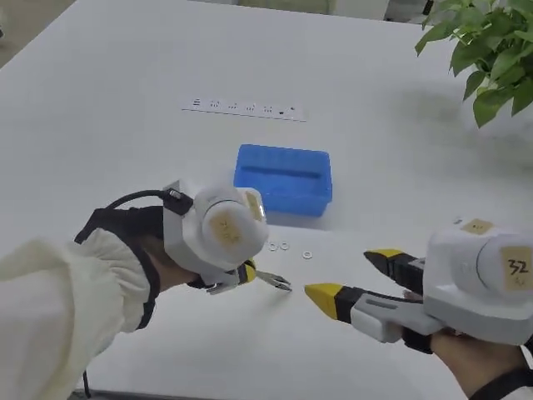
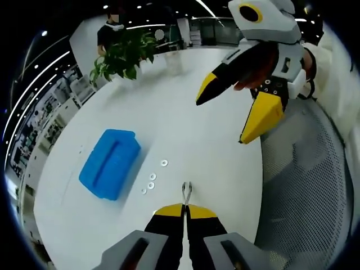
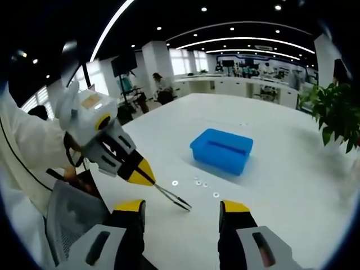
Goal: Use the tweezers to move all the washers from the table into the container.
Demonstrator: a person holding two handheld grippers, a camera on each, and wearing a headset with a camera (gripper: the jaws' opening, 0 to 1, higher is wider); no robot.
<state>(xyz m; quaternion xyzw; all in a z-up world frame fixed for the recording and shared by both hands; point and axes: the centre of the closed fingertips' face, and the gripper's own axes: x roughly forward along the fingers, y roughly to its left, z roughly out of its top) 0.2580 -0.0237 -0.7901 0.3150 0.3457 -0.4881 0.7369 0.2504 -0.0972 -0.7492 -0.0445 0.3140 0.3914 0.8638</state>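
So the left tongs (image 1: 247,272) are clenched tight on the tweezers (image 1: 273,281), which point out over the white bench (image 1: 108,108). The tips are down low, close to the surface, can't tell if they actually touch it. The washers (image 1: 284,246) are lying loose on the bench in a little scatter just in front of the blue container (image 1: 287,202), near the tweezer tips but not touching them. The right tongs (image 1: 354,275) are spread wide, nothing in them, off to the side of the washers. Power strip (image 1: 244,108) further back, plant (image 1: 491,50) in the far corner.
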